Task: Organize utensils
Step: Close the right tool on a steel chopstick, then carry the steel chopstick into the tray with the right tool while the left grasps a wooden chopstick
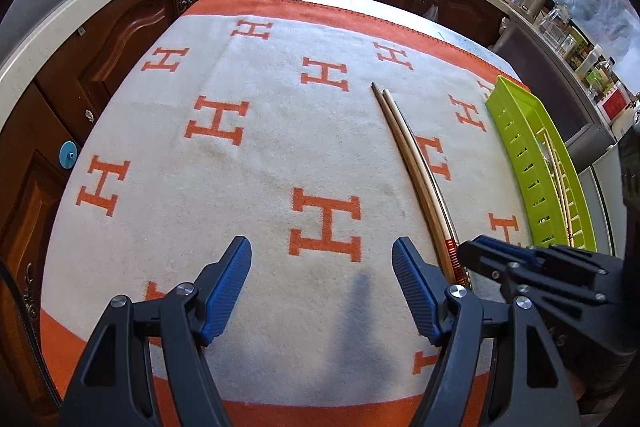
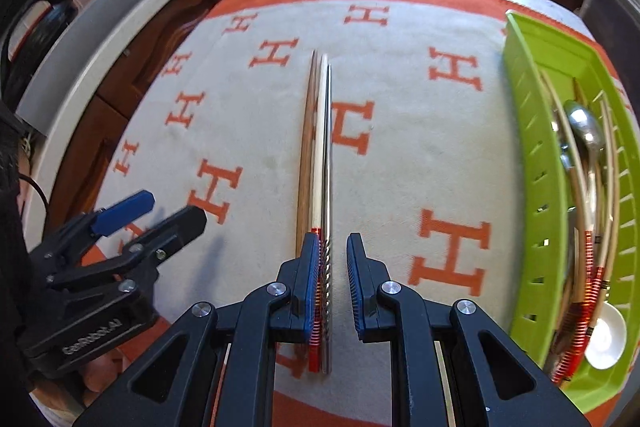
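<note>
Right hand-held gripper (image 2: 333,263): jaws parted, narrow gap, straddling butt ends of chopsticks (image 2: 318,147) without pinching; left pad touching red-banded end. Chopsticks: three sticks seen from right wrist, lying parallel and touching — one dark wood, one pale with red ribbed grip, one silvery metal with ridged grip. Lying flat on blanket (image 2: 400,187), white with orange H marks, over table. Left of green basket (image 2: 532,163), well apart from it. Basket holding spoons and more chopsticks. Left hand-held gripper (image 1: 322,263): spread wide, empty, left of chopsticks (image 1: 404,147).
</note>
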`<state>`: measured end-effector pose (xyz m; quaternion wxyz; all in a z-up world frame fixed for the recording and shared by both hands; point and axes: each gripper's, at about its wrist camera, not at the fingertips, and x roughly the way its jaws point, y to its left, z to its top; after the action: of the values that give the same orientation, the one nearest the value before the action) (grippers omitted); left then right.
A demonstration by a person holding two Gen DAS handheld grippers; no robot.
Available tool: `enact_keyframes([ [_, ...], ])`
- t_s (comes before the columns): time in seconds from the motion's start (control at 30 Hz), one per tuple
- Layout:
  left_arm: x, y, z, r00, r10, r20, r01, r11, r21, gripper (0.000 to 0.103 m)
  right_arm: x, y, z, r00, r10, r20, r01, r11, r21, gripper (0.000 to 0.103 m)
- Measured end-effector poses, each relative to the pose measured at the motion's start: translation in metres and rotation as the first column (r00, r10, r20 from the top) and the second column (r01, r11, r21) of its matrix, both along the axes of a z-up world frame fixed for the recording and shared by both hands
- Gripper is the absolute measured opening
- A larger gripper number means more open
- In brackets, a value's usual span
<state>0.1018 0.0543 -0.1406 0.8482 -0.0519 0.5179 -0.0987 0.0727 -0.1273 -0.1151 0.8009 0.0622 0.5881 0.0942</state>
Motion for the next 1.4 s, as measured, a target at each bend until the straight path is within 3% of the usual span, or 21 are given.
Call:
enact_keyframes([
  [0.53,0.013,0.0,-0.012,0.999,-0.019,-0.037,0.017,0.999,-0.043,0.071,0.012,0.021,-0.007,0.995,0.065,0.08,-0.05,0.982,-0.18,0.015],
  [0.63,0.014,-0.004,-0.009,0.999,-0.026,-0.033,0.025,0.999,-0.043,0.071,0.015,0.019,-0.008,0.995,0.056,0.088,-0.04,0.985,-0.17,0.007],
  [0.9,0.029,-0.013,-0.014,0.996,0.003,-0.091,-0.013,0.993,-0.114,0.071,0.013,-0.005,-0.004,0.997,-0.016,0.082,0.018,0.999,-0.03,0.006],
  [1.17,0.038,-0.048,-0.014,0.994,-0.024,-0.111,0.016,0.997,-0.078,0.071,-0.001,-0.042,0.028,0.984,-0.082,0.159,0.072,0.995,0.07,0.006],
  [1.4,0.036,-0.077,-0.016,0.995,-0.02,-0.099,0.024,0.999,0.038,0.071,-0.013,-0.077,0.042,0.972,-0.131,0.194,0.108,0.986,0.128,0.006],
])
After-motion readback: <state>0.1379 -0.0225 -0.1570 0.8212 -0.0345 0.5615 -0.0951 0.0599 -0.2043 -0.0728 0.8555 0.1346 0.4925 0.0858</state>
